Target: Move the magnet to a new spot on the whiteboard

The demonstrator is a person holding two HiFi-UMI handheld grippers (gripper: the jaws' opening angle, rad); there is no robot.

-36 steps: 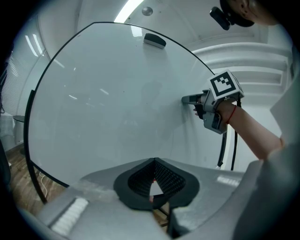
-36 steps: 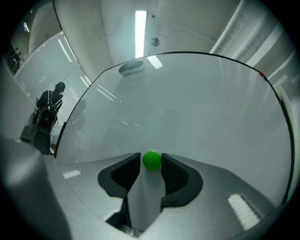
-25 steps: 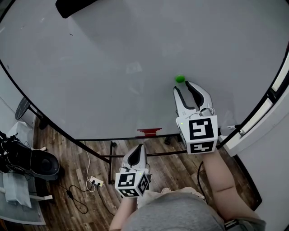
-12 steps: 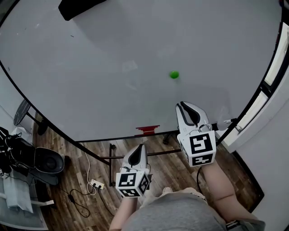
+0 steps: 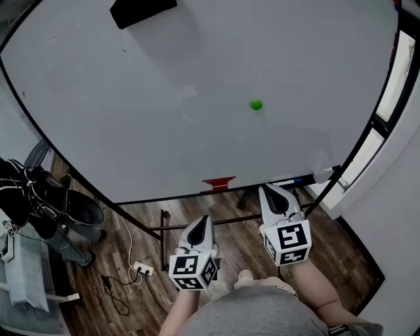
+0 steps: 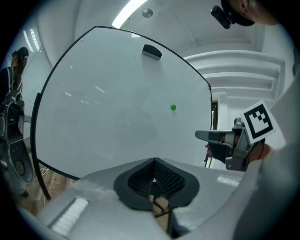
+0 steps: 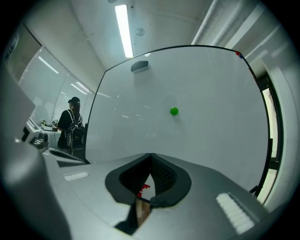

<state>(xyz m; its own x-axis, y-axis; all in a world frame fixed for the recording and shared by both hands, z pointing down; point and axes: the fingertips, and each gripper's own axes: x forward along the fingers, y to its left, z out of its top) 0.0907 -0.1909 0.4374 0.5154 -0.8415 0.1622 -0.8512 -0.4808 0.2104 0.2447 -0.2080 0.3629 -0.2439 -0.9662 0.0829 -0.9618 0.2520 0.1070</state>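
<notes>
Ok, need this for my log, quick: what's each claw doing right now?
Left claw: shut, holding nothing.
Right claw: shut, empty; the magnet sits on the whiteboard.

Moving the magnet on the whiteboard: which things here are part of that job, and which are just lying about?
Job: small green round magnet; large white whiteboard; right tool, shut and empty.

Lying about: black rectangular eraser at the board's top; red item at its lower edge; white power strip on the wooden floor; left tool, shut and empty.
</notes>
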